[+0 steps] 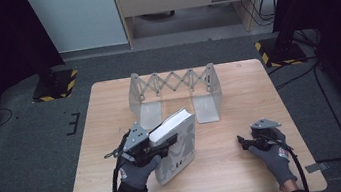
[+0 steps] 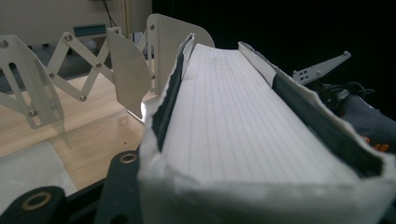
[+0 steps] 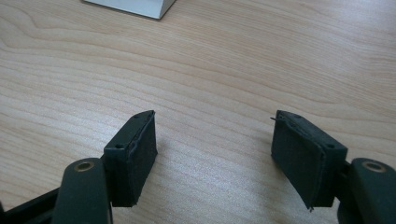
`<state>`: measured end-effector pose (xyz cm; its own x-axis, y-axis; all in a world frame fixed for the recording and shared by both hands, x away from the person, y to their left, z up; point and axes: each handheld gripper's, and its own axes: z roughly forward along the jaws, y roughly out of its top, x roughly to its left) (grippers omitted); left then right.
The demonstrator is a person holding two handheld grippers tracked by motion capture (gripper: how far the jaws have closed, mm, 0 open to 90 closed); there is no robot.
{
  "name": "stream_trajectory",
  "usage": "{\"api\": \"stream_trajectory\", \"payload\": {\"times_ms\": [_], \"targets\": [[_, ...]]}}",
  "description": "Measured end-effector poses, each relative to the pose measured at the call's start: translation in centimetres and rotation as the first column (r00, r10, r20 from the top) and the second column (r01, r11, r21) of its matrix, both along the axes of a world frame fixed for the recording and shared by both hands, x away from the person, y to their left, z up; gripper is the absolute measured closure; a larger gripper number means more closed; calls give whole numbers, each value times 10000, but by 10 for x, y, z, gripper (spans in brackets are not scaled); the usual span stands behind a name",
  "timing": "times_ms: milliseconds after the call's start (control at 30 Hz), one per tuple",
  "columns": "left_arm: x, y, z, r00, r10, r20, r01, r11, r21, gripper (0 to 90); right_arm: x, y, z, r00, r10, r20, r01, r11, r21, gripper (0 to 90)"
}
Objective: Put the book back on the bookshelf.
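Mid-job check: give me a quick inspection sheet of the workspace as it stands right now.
Surface: wooden table, bare around the work.
Job's things: thick white book, tilted, page edges up; expanding metal book rack at the far side, slots vacant.
Clutter: nothing seen.
Grippers: left gripper clamped on the book; right gripper open, low over bare wood, holding nothing.
Cables: one trails from each gripper; more lie on the floor at right.
Surroundings: grey carpet, hazard-striped stand bases, cabinet behind.

Light wooden table [image 1: 238, 86], metal expanding book rack [image 1: 174, 93], book [image 1: 178, 148] resting on it
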<state>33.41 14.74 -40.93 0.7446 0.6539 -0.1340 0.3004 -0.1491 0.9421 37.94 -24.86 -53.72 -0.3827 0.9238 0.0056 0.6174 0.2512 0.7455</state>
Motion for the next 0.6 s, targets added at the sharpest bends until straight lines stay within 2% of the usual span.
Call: {"api": "stream_trajectory", "payload": {"times_ms": [67, 167, 267, 367, 433, 533, 600], "targets": [[1, 1, -1, 10000, 51, 6, -51, 10000, -29, 473, 0, 0, 0, 10000, -3, -4, 3, 10000, 11, 311], [4, 2, -1, 9998, -31, -188, 29, 9999, -100, 441, 0, 0, 0, 10000, 0, -4, 0, 10000, 9, 310], [4, 2, 0, 9996, -51, -285, 51, 10000, -16, 429, 0, 0, 0, 10000, -17, 11, 17, 10000, 15, 310], [4, 2, -1, 9977, -299, -600, 318, 9990, 303, 399, 0, 0, 0, 10000, -23, -2, 23, 10000, 13, 309], [4, 3, -1, 9968, -433, -671, 462, 9981, 417, 392, 0, 0, 0, 10000, -17, -6, 17, 10000, 10, 309], [3, 4, -4, 9966, -298, -773, 353, 9968, 714, 370, 0, 0, 0, 10000, -2, -8, 2, 10000, -1, 309], [2, 5, -7, 9956, -159, -919, 228, 9970, 745, 373, 0, 0, 0, 10000, 1, -10, -1, 10000, 0, 309]]}}
